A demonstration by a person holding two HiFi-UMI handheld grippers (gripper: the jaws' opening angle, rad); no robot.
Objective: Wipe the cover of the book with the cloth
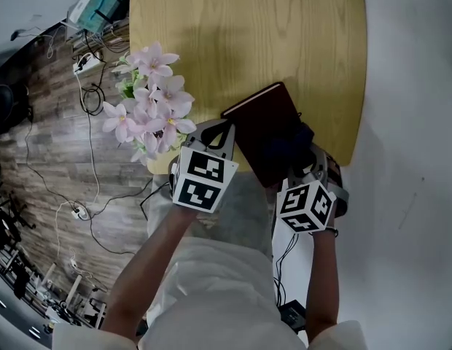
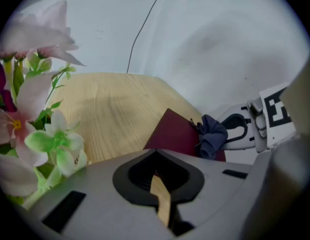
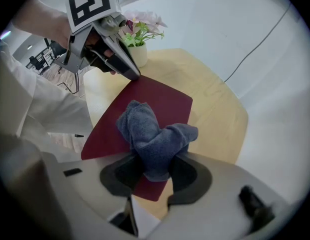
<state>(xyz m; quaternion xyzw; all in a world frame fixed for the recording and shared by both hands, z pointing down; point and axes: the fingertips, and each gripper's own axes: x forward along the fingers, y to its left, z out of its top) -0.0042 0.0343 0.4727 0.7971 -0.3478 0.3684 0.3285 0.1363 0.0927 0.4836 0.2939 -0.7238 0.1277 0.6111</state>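
Observation:
A dark red book [image 1: 261,121] lies on the wooden table [image 1: 240,35], close to its near edge. My right gripper [image 3: 155,171] is shut on a bunched dark blue cloth [image 3: 152,134], and the cloth rests on the book's cover [image 3: 162,96] at its near part. In the head view the cloth [image 1: 293,146] shows just ahead of the right gripper [image 1: 302,162]. My left gripper [image 1: 224,127] is shut with nothing between its jaws, and its tip [image 3: 134,75] meets the book's left edge. From the left gripper [image 2: 157,173] the book [image 2: 172,134] and cloth [image 2: 212,134] lie ahead to the right.
A pot of pink artificial flowers [image 1: 149,97] stands at the table's left edge, right beside the left gripper. Cables and a power strip [image 1: 87,64] lie on the wood floor to the left. A white wall [image 2: 195,29] rises beyond the table.

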